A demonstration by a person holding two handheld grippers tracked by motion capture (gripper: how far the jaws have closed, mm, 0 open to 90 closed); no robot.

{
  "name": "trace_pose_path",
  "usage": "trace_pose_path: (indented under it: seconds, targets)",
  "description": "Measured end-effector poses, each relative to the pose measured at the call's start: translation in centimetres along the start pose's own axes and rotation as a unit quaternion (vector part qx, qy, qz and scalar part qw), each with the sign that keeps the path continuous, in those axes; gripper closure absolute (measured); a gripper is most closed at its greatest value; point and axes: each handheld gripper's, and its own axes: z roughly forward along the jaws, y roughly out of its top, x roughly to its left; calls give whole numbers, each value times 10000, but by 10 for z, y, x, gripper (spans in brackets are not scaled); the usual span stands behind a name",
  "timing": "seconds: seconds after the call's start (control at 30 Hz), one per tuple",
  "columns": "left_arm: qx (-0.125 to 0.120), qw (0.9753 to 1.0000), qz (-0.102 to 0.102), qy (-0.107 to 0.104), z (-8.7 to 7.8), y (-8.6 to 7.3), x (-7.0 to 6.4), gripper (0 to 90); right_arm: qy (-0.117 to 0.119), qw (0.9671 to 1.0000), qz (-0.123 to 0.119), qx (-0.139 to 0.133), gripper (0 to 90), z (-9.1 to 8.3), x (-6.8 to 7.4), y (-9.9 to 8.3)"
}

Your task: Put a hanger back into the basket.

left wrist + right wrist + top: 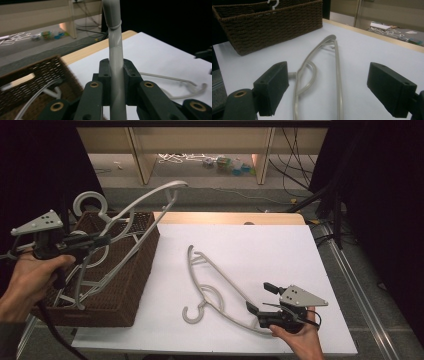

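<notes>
- The left gripper (102, 240) is clamping the bar of a pale grey plastic clothes hanger (145, 205), its jaws closed tight on it; in the left gripper view the grey bar (116, 62) is running straight up between the two black pads (105, 75).
- That held hanger is standing tilted over the dark brown woven wicker basket (135, 280) at about nine o'clock on the table, its long axis rising from the basket's near left corner toward one o'clock and its round hook (90, 202) curling above the basket's far rim.
- A second grey plastic hanger (220, 287) is lying flat on the white table top (260, 245), near six o'clock, long axis running from eleven o'clock to five o'clock, hook (192, 315) pointing toward seven o'clock.
- The right gripper (258, 298) is sitting at the lying hanger's near end with its jaws spread wide, gripping nothing; in the right gripper view the hanger (317, 72) is stretching away between the two pads (273, 85).
</notes>
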Motion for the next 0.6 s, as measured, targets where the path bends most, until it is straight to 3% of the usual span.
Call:
trace_pose_path:
  seconds: [0.1, 0.37, 0.47, 0.5, 0.6]
  targets:
    - [129, 9997, 18, 221, -1, -5, 17, 793, -45, 9998, -70, -152, 183, 2, -1, 0]
    - [380, 9957, -18, 841, -6, -20, 57, 794, -21, 10000, -72, -34, 183, 1, -2, -1]
    - [425, 9940, 51, 1004, -9, -25, 70, 794, -7, 9999, -62, -116, 184, 2, -1, -1]
    - [452, 9933, 79, 1063, -10, -27, 74, 794, -31, 10000, -61, -30, 184, 0, -2, 0]
    - [439, 9929, 113, 1104, -12, -34, 83, 794, -41, 9999, -72, -74, 184, 1, -2, -1]
